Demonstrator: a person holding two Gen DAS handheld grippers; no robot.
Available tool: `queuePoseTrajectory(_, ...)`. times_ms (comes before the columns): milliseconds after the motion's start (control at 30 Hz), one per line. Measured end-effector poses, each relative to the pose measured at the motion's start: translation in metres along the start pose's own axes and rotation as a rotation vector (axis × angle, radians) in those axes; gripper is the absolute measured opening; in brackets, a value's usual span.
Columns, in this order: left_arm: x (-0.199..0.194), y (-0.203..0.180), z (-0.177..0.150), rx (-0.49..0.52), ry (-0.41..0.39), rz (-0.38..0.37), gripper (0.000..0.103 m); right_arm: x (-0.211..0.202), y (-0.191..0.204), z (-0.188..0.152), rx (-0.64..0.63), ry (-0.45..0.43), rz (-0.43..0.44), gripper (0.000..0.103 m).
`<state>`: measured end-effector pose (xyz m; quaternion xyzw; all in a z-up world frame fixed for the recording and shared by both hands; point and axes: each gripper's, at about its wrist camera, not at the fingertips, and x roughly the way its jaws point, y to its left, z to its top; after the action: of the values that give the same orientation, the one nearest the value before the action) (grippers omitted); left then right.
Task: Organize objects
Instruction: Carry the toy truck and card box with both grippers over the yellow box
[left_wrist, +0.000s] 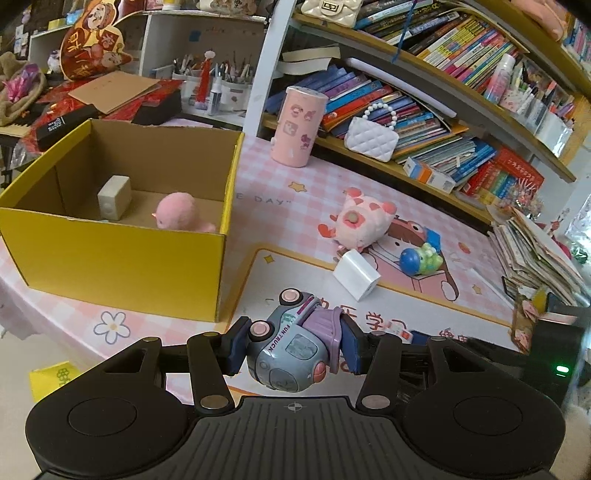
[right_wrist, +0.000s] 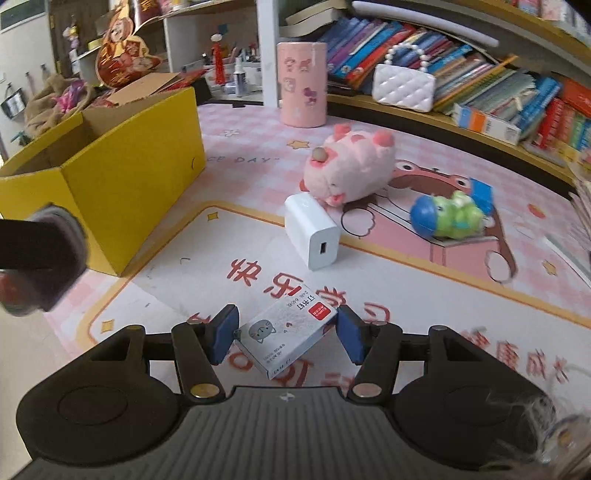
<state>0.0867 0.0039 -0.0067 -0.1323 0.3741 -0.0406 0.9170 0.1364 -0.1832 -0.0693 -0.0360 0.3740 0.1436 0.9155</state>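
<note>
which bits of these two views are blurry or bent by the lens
Left wrist view: mostly sharp; the toy truck between the fingers is crisp, the bookshelf bows into a curve, and the corners go dark. Right wrist view: the staple box is sharp, the dark shape at the left edge is smeared, and the lower right corner is hazy.

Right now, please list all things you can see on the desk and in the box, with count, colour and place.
cardboard box: 1, yellow, desk left
plush chick: 1, pink, inside box
small block: 1, cream, inside box
plush pig: 1, pink, desk centre
charger: 1, white, beside pig
figure toy: 1, green-blue, desk right
canister: 1, pink, desk back
purse: 1, white, bookshelf
toy truck: 1, grey-purple, in left hand-held gripper
staples box: 1, white, between pads of right hand-held gripper
</note>
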Motion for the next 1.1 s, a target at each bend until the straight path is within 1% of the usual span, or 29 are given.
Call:
queuePoseTrajectory(167, -0.008, 0.017, -0.001, 0.003, -0.011, -0.027, 0.049, -0.029, 0.017, -0.006, 0.049, -0.004, -0.025, 0.056)
queuePoseTrajectory(367, -0.024, 0.044, -0.006, 0.009, -0.012, -0.045, 0.049, -0.052, 0.054, -0.009, 0.042, -0.025, -0.033, 0.056)
queuePoseTrajectory(500, -0.036, 0.071, -0.011, 0.000, -0.011, -0.048, 0.049, -0.056, 0.082, -0.008, 0.028, -0.034, -0.036, 0.056)
queuePoseTrajectory(800, -0.063, 0.124, -0.019, -0.002, -0.008, -0.054, 0.049, -0.063, 0.145, -0.017, 0.012, -0.026, -0.030, 0.056)
queuePoseTrajectory(1100, -0.093, 0.165, -0.025, 0.003, -0.039, -0.049, 0.049, -0.069, 0.199, -0.024, 0.000, -0.036, -0.012, 0.056)
